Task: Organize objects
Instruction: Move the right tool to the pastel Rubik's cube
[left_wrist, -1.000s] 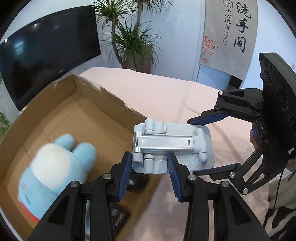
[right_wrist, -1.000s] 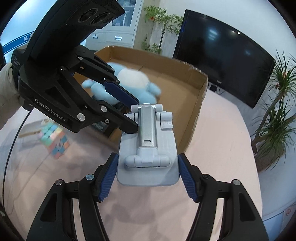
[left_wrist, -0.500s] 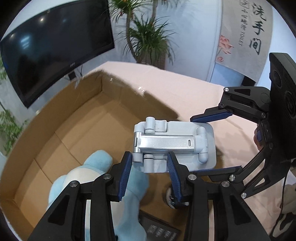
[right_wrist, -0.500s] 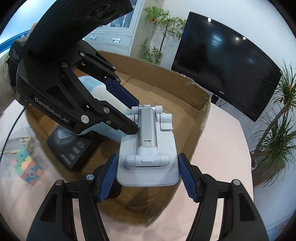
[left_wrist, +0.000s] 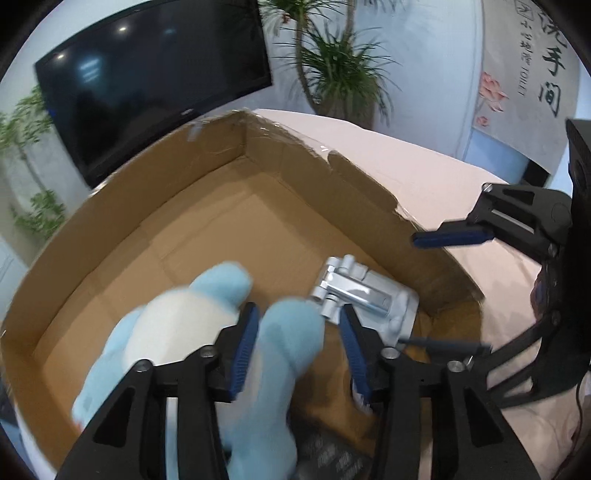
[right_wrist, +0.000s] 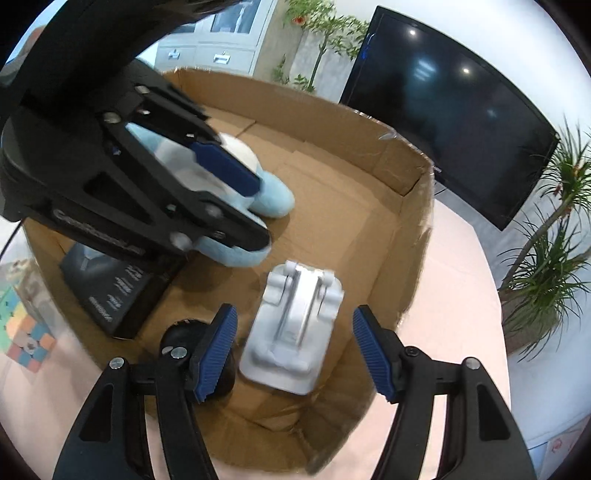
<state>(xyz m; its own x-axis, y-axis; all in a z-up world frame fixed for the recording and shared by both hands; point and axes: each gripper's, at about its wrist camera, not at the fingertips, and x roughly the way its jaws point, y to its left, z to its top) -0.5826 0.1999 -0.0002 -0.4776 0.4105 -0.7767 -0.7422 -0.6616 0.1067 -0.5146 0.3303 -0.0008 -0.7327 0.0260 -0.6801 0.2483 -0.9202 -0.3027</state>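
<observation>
The white and silver folding stand (right_wrist: 295, 325) lies slightly blurred on the floor of the cardboard box (right_wrist: 369, 147), near its right wall. My right gripper (right_wrist: 294, 310) hovers just above it, open, its blue pads clear of the stand on both sides. My left gripper (left_wrist: 298, 310) has its jaws opening with nothing gripped; below them shows a leg of the blue and white plush toy (left_wrist: 177, 328). In the left wrist view the stand (left_wrist: 365, 295) sits just beyond the right fingertip. The left gripper (right_wrist: 261, 214) hangs over the plush toy (right_wrist: 273, 199) in the right wrist view.
A black carton (right_wrist: 110, 291) and a round black object (right_wrist: 177, 328) lie in the box's near corner. A pastel puzzle cube (right_wrist: 22, 332) sits outside on the pink tablecloth (right_wrist: 461, 295). A television (right_wrist: 443, 110) and potted plants (right_wrist: 546, 266) stand behind.
The stand, held up between both grippers before, has left them and now lies in the box. The left jaws have spread. Both grippers moved further over the box and lower.
</observation>
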